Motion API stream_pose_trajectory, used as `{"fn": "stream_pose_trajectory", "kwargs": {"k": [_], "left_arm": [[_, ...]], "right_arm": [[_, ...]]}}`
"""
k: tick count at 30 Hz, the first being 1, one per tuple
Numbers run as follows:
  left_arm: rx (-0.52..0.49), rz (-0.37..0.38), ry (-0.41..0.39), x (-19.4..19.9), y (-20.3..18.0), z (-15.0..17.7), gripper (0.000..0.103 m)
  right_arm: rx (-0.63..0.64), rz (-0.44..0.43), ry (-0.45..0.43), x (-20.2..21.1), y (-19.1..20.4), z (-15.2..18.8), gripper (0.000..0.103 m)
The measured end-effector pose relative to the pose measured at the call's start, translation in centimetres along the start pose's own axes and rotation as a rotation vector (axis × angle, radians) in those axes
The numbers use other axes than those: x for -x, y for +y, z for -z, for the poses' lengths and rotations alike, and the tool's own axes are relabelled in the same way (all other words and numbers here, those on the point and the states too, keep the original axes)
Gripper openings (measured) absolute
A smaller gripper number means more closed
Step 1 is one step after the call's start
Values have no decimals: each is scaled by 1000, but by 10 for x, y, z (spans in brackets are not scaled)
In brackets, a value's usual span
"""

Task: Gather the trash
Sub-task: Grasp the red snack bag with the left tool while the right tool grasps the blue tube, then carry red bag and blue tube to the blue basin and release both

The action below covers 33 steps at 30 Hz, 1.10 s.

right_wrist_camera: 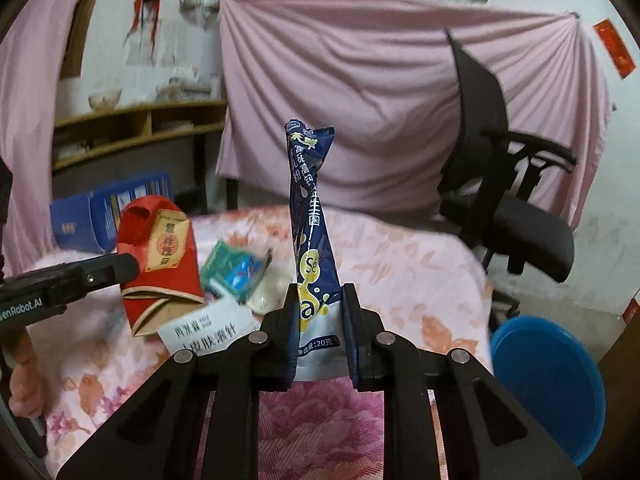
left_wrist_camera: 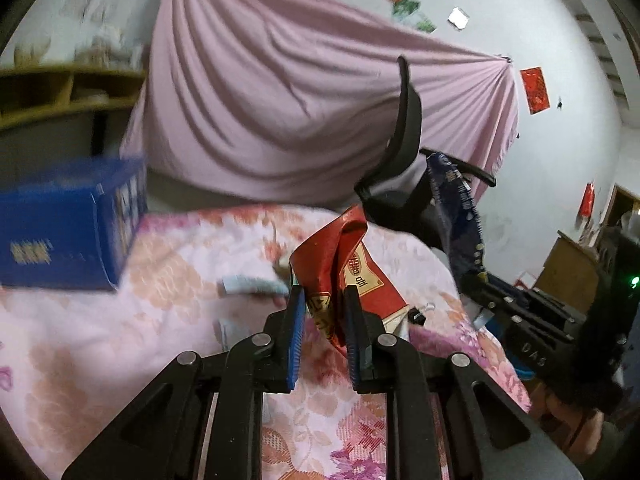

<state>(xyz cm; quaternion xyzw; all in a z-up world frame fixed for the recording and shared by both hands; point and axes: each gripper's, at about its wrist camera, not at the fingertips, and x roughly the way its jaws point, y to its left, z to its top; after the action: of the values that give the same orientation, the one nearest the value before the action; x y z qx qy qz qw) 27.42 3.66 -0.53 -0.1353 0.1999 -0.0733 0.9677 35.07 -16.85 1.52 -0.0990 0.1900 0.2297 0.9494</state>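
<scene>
Two grippers work over a floral pink bedspread (right_wrist_camera: 400, 264), with a pink draped sheet (right_wrist_camera: 360, 92) on the wall behind and a black office chair (right_wrist_camera: 516, 208) to the right. A blue plastic basin (right_wrist_camera: 552, 392) sits low beside the bed; a blue carton (left_wrist_camera: 68, 232) rests at the far left. The left gripper (left_wrist_camera: 324, 308) pinches a crumpled red packet (left_wrist_camera: 344, 264), raised off the cover. The right gripper (right_wrist_camera: 318, 308) pinches a dark blue sachet (right_wrist_camera: 312, 216) standing upright. A white leaflet (right_wrist_camera: 208, 332) and a green wrapper (right_wrist_camera: 232, 268) lie on the bedspread
</scene>
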Motion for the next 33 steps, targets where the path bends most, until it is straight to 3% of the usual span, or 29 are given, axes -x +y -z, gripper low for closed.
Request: {"fn": "stream_pose_trajectory", "kwargs": {"k": [9,20,24,33], "left_arm": [[-148,-17,-213,19,-68,-7,15],[-257,110,-259,-7,-174,-35,15],[-275,161,-220,-30,-211,-38,15],[-302,208,-121,-83,-277,-37,16]], "right_arm": [[-106,46,-237,47,-23,-2,17],[-334,183,-432,118,-115,-10,17],[-358,266,-426,132,-144,-9,17],[-451,332,-283,130,-192,10,17]]}}
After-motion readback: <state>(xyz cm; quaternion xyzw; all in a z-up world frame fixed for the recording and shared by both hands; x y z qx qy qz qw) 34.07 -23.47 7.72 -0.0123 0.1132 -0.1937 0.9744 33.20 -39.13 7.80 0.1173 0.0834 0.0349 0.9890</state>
